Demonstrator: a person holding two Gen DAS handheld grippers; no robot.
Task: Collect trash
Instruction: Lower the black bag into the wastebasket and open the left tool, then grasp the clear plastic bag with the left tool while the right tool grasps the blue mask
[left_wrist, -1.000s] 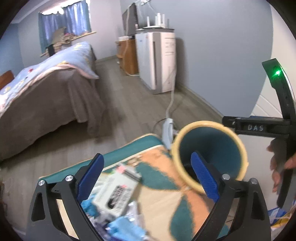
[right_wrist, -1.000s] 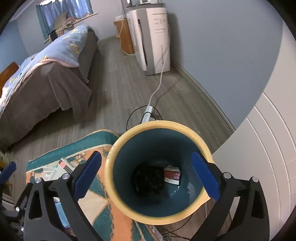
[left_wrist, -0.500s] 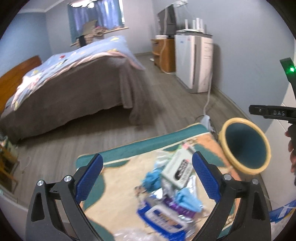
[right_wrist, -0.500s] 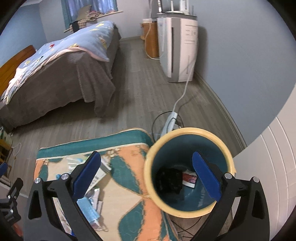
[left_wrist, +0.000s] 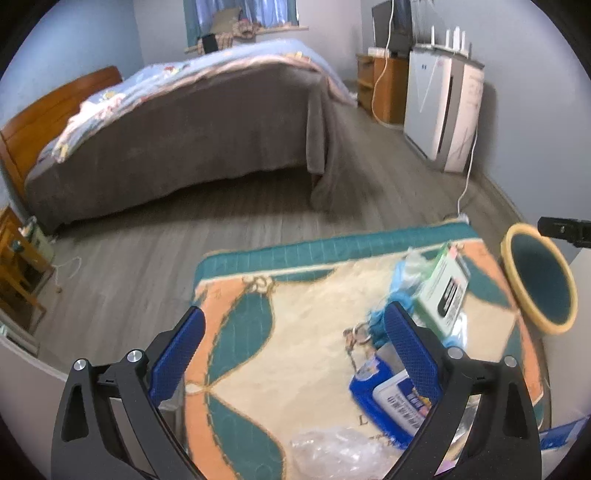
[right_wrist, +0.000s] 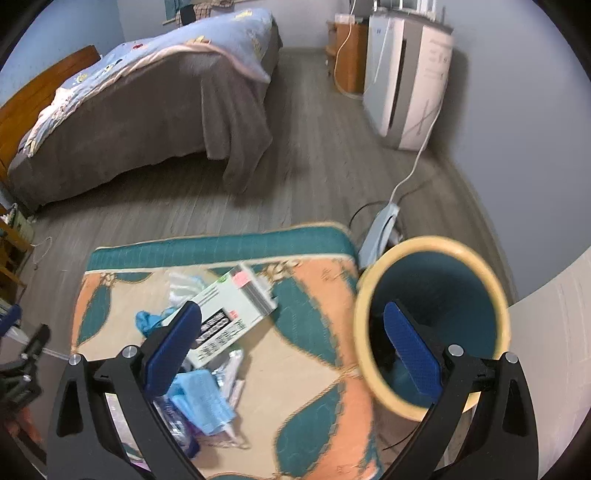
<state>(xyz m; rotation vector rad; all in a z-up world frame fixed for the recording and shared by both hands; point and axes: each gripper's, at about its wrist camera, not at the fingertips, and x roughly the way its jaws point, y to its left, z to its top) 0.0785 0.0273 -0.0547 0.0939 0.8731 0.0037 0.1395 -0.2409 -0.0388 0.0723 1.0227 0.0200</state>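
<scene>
Blue-padded left hand-held gripper (left_wrist: 293, 339) & right hand-held gripper (right_wrist: 291, 334): both spread wide, empty, above rug (right_wrist: 306, 354) w/ trash.

Teal-and-orange patterned rug (right_wrist: 314, 295), teal bin (right_wrist: 443, 295) with yellow rim.

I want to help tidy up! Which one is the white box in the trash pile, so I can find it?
Find the teal and orange rug beside the yellow-rimmed bin. A heap of trash lies on it, and the white box rests on top, long and flat. Its neighbours are soft blue cloths and wrappers; only the box is stiff, with black print and a pink patch.
</scene>
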